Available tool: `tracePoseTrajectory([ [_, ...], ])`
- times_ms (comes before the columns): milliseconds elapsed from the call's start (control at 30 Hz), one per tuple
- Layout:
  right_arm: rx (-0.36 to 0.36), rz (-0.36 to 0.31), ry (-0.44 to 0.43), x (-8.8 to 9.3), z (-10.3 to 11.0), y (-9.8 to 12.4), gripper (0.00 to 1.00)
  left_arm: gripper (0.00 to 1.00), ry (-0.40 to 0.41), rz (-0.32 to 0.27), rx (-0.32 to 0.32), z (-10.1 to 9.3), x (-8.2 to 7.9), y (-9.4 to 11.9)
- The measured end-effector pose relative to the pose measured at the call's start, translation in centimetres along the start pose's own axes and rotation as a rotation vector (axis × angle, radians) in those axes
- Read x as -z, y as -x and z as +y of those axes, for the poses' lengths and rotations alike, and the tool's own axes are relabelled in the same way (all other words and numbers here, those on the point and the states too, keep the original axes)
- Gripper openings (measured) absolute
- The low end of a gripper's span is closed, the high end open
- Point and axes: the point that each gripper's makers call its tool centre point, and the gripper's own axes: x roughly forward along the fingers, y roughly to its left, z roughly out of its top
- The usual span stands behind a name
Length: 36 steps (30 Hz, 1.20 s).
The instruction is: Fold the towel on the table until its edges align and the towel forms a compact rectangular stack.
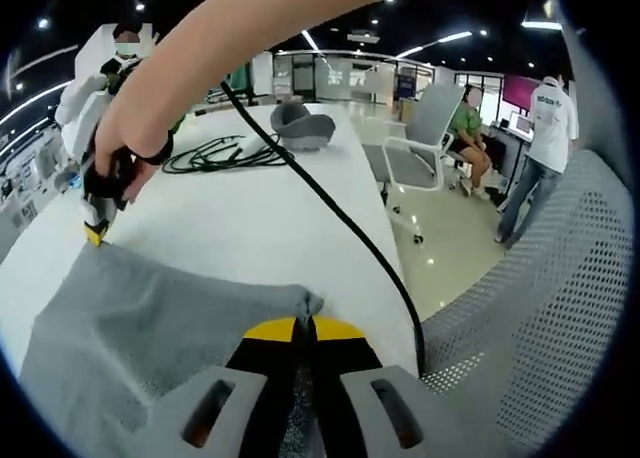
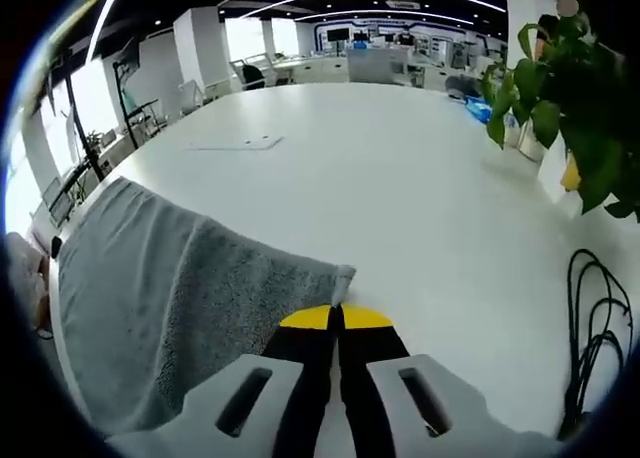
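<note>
Presently, the left gripper [image 1: 303,330] is seen with its yellow-tipped jaws closed together on a corner of the grey towel [image 1: 150,328], a small peak of cloth standing up just beyond the tips. In the right gripper view, the right gripper [image 2: 336,318] is likewise clamped on another corner of the towel [image 2: 170,298], which is pinched between the tips. The towel is spread across the white bench [image 2: 380,168], lifted slightly at the held corners. A black cable [image 1: 330,208] trails across the bench and a potted plant [image 2: 560,108] stands at its far edge. The step in hand is judged to be the opening fold; next, both held corners would need carrying together across to the opposite edge and laying level.
</note>
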Motion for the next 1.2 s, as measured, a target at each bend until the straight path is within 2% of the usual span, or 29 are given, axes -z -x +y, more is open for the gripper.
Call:
tracePoseTrajectory([
  [100,0.023,-0.040,-0.007,-1.0,-0.3,0.6,0.00,0.04,0.059,-0.032,-0.026,0.2,-0.9,0.5],
  [167,0.030,-0.062,-0.008,-1.8,-0.2,1.3,0.00,0.04,0.064,-0.032,-0.039,0.4,-1.2,0.8],
  [600,0.017,-0.129,-0.026,-5.2,1.9,3.2,0.00,0.04,0.133,-0.141,-0.104,1.3,-4.2,4.4],
  [733,0.004,-0.153,-0.087,-5.9,2.5,3.7,0.00,0.04,0.131,-0.156,-0.096,1.5,-4.7,5.4],
  [933,0.001,-0.171,-0.057,-7.1,3.6,4.2,0.00,0.04,0.102,-0.178,-0.106,2.3,-5.3,7.5],
  [1067,-0.010,-0.188,-0.083,-8.0,4.1,4.4,0.00,0.04,0.105,-0.201,-0.128,2.8,-5.8,8.8],
  [1200,-0.034,-0.214,-0.092,-9.6,5.6,5.0,0.00,0.03,0.105,-0.213,-0.197,3.3,-6.1,10.4],
])
